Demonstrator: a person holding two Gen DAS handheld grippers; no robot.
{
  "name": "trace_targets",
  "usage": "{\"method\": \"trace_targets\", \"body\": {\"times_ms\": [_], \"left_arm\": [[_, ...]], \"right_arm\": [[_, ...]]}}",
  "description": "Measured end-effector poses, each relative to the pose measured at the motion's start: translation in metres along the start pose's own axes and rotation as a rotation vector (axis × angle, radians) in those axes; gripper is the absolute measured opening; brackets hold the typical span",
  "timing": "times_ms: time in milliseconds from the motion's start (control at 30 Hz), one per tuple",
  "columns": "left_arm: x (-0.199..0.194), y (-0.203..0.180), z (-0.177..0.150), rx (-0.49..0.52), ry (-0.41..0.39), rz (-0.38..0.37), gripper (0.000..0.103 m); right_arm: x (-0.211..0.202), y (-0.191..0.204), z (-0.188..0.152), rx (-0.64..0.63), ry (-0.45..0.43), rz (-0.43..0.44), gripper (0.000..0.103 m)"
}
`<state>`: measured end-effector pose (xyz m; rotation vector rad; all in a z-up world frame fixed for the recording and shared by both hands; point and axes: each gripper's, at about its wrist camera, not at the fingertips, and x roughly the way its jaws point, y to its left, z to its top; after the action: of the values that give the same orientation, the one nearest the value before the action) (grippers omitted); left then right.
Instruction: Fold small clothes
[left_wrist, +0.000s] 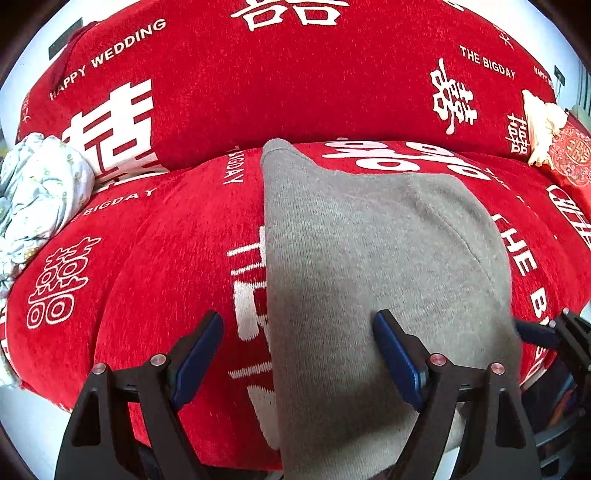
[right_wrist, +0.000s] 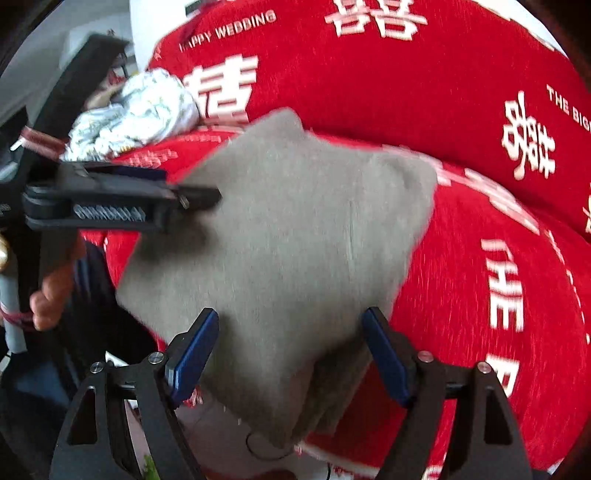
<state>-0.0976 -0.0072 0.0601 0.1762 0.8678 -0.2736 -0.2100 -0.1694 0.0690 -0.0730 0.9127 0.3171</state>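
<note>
**Mei:** Red sofa cover (left_wrist: 177, 258) everywhere, wedding print all over the seat and backrest. Starting at the left, what's that pale heap?

**Jon:** A crumpled floral garment (left_wrist: 40, 195), bunched against the backrest at the seat's far left. It lies well apart from both tools.

**Mei:** And the piece being worked?

**Jon:** The grey knit garment (left_wrist: 369, 266) lies across the middle of the seat, apparently doubled over already, its near end hanging past the front edge of the cushion.

**Mei:** What about the left gripper (left_wrist: 299, 354)?

**Jon:** Spread wide. Its left finger is over the red cover, its right finger over the grey cloth, and nothing is pinched.

**Mei:** The right gripper (right_wrist: 290, 350)?

**Jon:** Also spread, straddling the near end of the grey piece without closing on it. That view is blurred, so whether the pads touch cloth is unclear.

**Mei:** So how should the next fold go?

**Jon:** I'd take the two near corners, catch every layer in each pinch, lift evenly, carry them to the far edge, and match the edges before letting go.
</note>
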Motion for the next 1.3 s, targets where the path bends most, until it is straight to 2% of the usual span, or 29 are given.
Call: {"method": "trace_targets", "body": {"times_ms": [67,200,300,367,467,633,733,800,900,1300], "left_arm": [[-0.010,-0.001,-0.003,0.006,-0.011,0.013,0.084],[-0.031,-0.013,-0.011,0.068,-0.055,0.068,0.084],[-0.043,-0.019,-0.014,0.079,-0.075,0.036,0.084],[-0.051,-0.018,-0.015,0.049,-0.089,0.031,0.084],[-0.057,-0.015,-0.017,0.030,-0.056,0.005,0.084],[-0.059,-0.008,-0.018,-0.024,-0.050,-0.063,0.084],[-0.066,-0.003,-0.020,-0.075,-0.102,0.017,0.084],[-0.070,-0.002,-0.021,-0.078,-0.119,0.037,0.084],[-0.068,-0.003,-0.020,-0.069,-0.097,0.028,0.084],[-0.070,-0.001,-0.020,-0.079,-0.100,0.026,0.084]], "right_arm": [[-0.002,-0.001,-0.004,0.011,0.029,-0.032,0.083],[-0.025,-0.006,-0.005,0.063,-0.050,-0.069,0.083],[-0.041,-0.005,0.002,0.088,-0.115,-0.116,0.084],[-0.047,-0.002,0.008,0.089,-0.141,-0.145,0.086],[-0.053,0.003,0.015,0.083,-0.161,-0.178,0.087],[-0.057,0.010,0.021,0.074,-0.173,-0.187,0.087],[-0.058,0.014,0.024,0.063,-0.177,-0.189,0.087],[-0.058,0.017,0.027,0.047,-0.178,-0.192,0.087],[-0.058,0.021,0.030,0.030,-0.180,-0.195,0.087],[-0.057,0.030,0.034,-0.007,-0.176,-0.202,0.087]]}}
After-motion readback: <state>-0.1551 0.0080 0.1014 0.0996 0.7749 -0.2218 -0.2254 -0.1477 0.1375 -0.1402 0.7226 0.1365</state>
